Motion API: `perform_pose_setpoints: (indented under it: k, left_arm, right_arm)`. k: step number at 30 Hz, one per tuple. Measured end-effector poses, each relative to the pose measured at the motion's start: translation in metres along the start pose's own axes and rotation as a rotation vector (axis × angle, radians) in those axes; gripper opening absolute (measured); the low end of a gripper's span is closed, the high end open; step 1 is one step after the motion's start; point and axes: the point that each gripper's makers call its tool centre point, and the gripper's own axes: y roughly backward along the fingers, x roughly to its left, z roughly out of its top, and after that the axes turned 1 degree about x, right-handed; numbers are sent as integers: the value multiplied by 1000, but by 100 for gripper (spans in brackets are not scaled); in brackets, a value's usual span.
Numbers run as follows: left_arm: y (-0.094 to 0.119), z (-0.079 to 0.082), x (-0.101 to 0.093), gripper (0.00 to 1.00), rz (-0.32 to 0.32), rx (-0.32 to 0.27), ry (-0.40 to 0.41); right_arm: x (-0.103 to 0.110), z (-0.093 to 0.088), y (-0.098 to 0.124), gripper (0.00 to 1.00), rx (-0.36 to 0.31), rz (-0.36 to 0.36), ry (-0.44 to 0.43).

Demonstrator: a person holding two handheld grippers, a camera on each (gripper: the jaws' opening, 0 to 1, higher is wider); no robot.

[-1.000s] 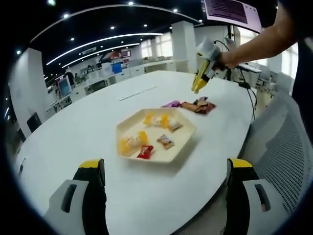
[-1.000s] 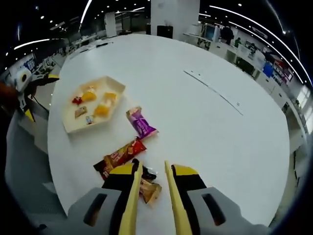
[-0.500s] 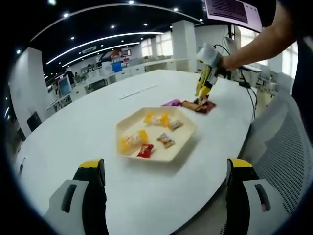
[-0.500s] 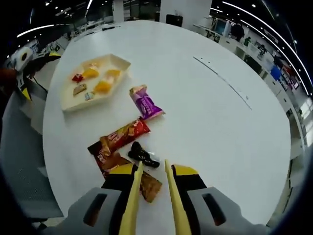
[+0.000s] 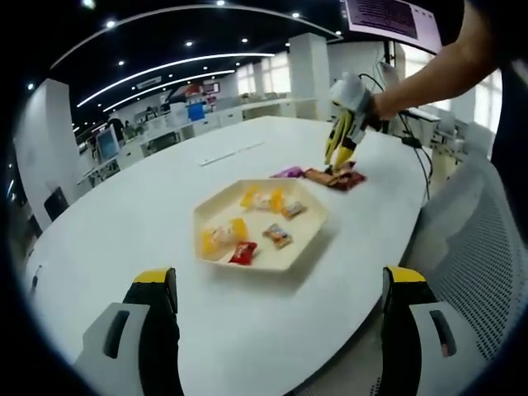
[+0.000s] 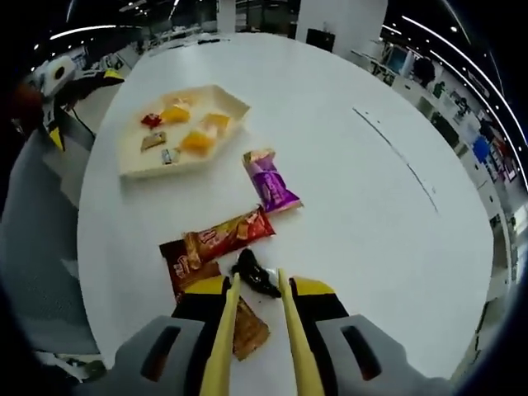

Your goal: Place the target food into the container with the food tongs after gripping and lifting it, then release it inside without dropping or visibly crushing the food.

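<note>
Currently, tray [image 5: 301,233] as landmark: a pale hexagonal tray on the white desk [image 5: 148,223], holding several small wrapped sweets, orange-yellow ones and a red one [image 5: 242,253].

Left claw [image 5: 276,330]: jaws spread wide, nothing between them, low at the desk edge on the near side of the tray.

Right claw [image 6: 256,326]: holds yellow food tongs [image 6: 221,346], the two arms standing a narrow gap apart; nothing seen pinched between the tips. In the left gripper view the right claw [image 5: 340,154] hangs tips-down beyond the tray, over the loose snack pile, with a person's arm behind it.

Snack pile, beyond the tray and apart from it: purple packet [image 6: 271,180] nearest the tray, then a red-orange bar [image 6: 227,236], a brown packet [image 6: 188,266] and a small black wrapped piece [image 6: 254,273]. The black piece lies just ahead of the tong tips, touching the red-orange bar's end or nearly so; cannot tell which.
</note>
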Motion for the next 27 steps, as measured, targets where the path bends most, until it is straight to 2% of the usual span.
perform_pose_setpoints:
  k: [2, 3, 5, 6, 7, 8, 11, 13, 15, 17, 20, 23, 27]
  left_arm:
    - [0, 0, 1, 100, 2, 2, 2]
    - [0, 0, 0, 100, 2, 2, 3]
    - [0, 0, 1, 100, 1, 1, 3]
    - [0, -1, 0, 100, 0, 3, 4]
    - [0, 0, 1, 100, 1, 1, 1]
    - [0, 0, 1, 100, 1, 1, 1]
    - [0, 0, 1, 100, 2, 0, 2]
    - [0, -1, 1, 100, 2, 1, 7]
    - [0, 0, 1, 100, 0, -2, 6]
    - [0, 0, 1, 100, -1, 1, 5]
    - [0, 0, 0, 100, -3, -1, 6]
    - [0, -1, 1, 100, -2, -1, 5]
    - [0, -1, 1, 100, -1, 1, 6]
  right_arm:
    - [4, 0, -3, 27, 16, 9, 29]
    - [4, 3, -6, 27, 7, 12, 71]
    - [6, 3, -8, 26, 24, 12, 73]
    - [3, 6, -7, 26, 7, 6, 68]
    - [3, 3, -7, 25, 29, 10, -13]
    - [1, 4, -6, 24, 20, 8, -30]
    - [-8, -4, -4, 22, 55, -34, -91]
    - [-5, -4, -2, 21, 47, -14, -175]
    - [-12, -7, 1, 21, 52, -50, -164]
    - [-14, -8, 2, 21, 46, -53, -193]
    - [-12, -9, 1, 23, 43, -44, -175]
    - [-11, -7, -1, 26, 45, -44, -92]
    - [-10, -1, -3, 27, 31, -29, -60]
